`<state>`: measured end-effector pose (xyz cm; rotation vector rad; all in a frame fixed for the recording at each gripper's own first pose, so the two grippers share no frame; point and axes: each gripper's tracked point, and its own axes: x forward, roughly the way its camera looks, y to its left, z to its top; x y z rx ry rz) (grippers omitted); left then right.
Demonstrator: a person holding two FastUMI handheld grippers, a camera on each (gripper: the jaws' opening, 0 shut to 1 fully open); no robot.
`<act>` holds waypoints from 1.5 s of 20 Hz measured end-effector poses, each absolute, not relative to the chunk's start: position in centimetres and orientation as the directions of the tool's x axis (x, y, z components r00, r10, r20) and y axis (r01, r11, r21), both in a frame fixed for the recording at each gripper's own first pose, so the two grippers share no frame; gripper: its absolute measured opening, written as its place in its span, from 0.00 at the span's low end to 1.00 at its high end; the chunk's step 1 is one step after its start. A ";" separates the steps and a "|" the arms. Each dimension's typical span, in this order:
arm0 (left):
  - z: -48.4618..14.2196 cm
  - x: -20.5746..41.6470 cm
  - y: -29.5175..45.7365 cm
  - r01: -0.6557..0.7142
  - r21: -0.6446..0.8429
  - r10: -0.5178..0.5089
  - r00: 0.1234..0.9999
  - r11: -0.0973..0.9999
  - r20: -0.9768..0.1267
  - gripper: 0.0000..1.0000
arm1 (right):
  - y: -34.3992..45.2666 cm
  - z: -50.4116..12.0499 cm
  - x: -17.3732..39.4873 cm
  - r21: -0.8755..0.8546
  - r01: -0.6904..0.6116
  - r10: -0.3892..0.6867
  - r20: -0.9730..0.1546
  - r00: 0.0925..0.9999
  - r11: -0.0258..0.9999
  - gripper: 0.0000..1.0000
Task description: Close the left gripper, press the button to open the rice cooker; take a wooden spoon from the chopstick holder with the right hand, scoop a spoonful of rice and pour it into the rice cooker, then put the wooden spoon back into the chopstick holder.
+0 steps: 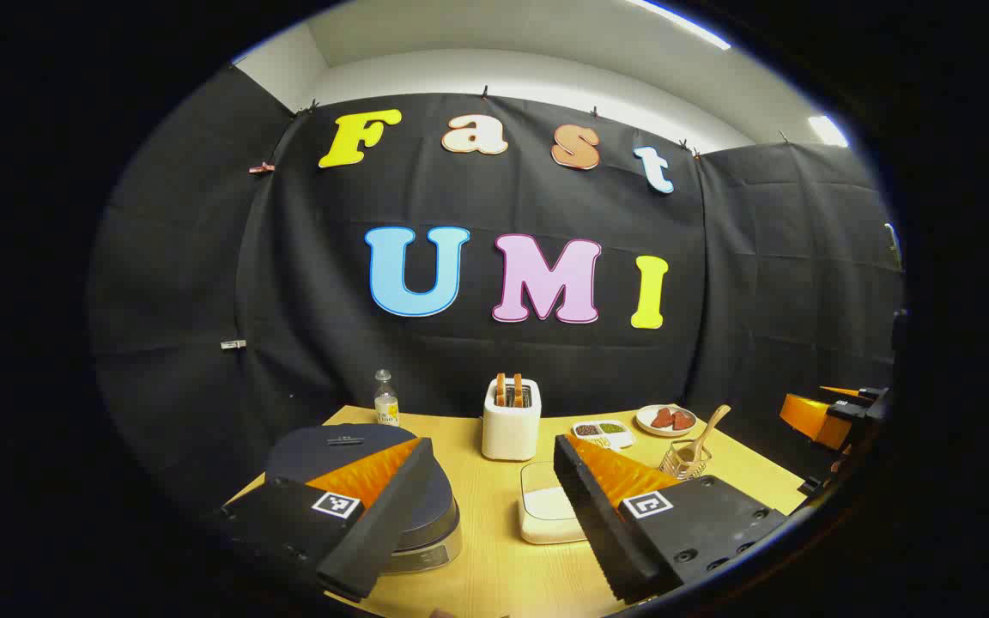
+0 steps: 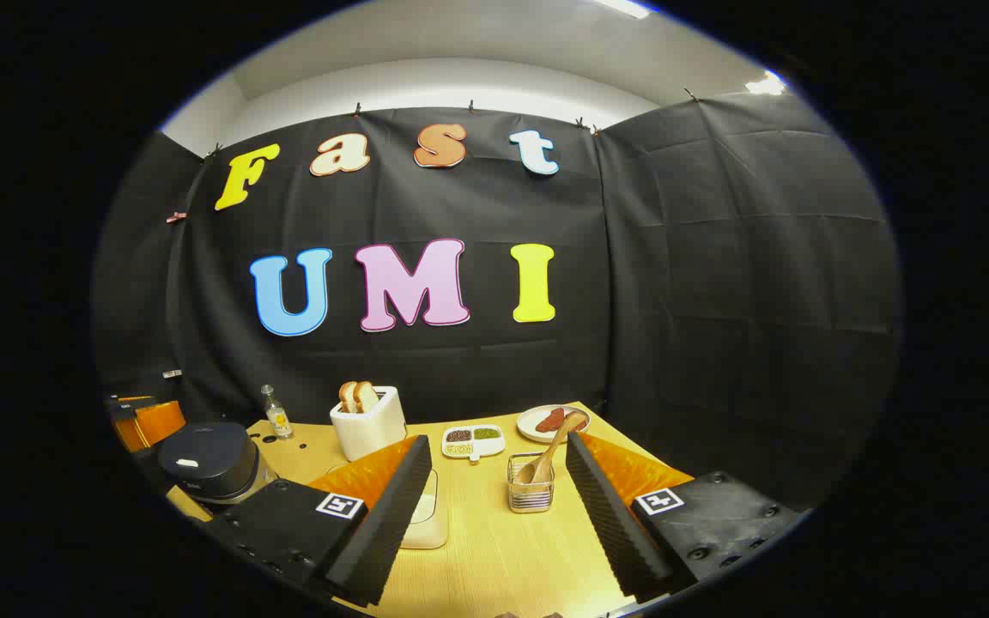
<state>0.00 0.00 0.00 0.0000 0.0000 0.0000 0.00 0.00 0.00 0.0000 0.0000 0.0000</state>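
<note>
1. The left tongs hang released, gaping above the counter, empty.
2. The right tongs also stand spread apart, holding nothing.
3. The rice cooker, lid down, sits beneath the left finger.
4. The wooden spoon leans in the chopstick holder, between the right fingers' line.
5. A white rice tray lies between cooker and holder.

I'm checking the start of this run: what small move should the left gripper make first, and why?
Probably shut the left gripper: its jaws stand wide apart, and the rice cooker, lid still down, sits just ahead by its left finger. The wooden spoon waits in the chopstick holder.
</note>
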 end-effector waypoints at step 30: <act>3.1 1.5 7.8 -0.100 -0.090 0.095 0.994 0.991 -0.058 0.72 | 1.3 3.7 2.7 -0.034 -0.051 0.054 0.093 0.994 0.998 0.97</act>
